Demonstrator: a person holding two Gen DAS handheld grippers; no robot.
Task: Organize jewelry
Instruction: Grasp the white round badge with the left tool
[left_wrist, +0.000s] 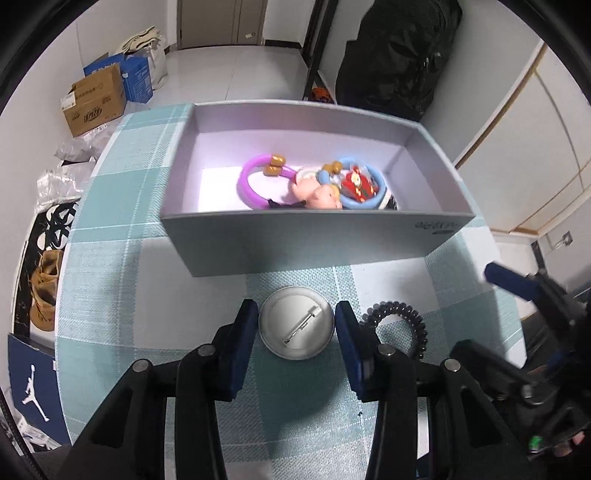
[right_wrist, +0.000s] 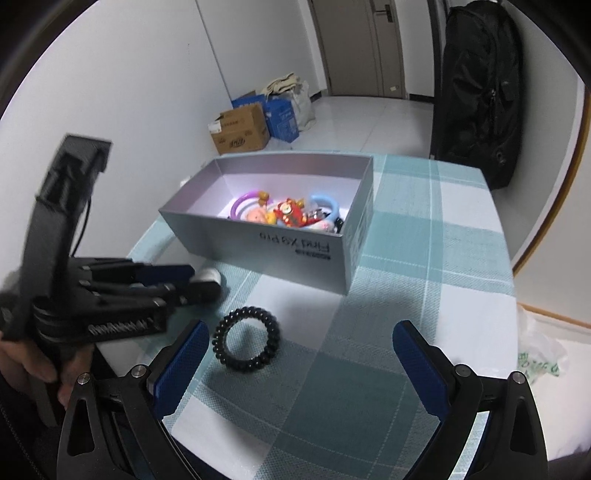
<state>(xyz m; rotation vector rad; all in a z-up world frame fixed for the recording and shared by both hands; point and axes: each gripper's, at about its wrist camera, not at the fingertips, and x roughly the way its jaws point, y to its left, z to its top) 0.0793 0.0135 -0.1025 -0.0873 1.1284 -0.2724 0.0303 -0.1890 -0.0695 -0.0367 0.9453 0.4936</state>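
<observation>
A white-walled room with a glossy floor surrounds my table (left_wrist: 147, 332), which wears a teal-and-white checked cloth. Cardboard boxes (right_wrist: 242, 129) sit against the far wall, and a black backpack (right_wrist: 480, 92) stands off the table's far corner.

On the cloth sits an open grey box (left_wrist: 314, 240). Inside it I see a purple ring (left_wrist: 251, 184), a blue ring (left_wrist: 369, 177), a pink doll figure (left_wrist: 317, 194) and a red figure (left_wrist: 356, 184), all bunched toward one end.

My left gripper (left_wrist: 297, 328) points steeply down just in front of the box. Its blue pads sit against both sides of a round silver pin badge (left_wrist: 296, 328), which lies back-up with the clasp showing; the claw looks clenched on the badge, which is down at the level of the cloth.

Beside it, a black coiled hair tie (right_wrist: 246, 339) lies flat on the cloth. My right gripper (right_wrist: 299, 365) hovers over it with its jaws spread wide and nothing in them; the tie sits near its left pad.
</observation>
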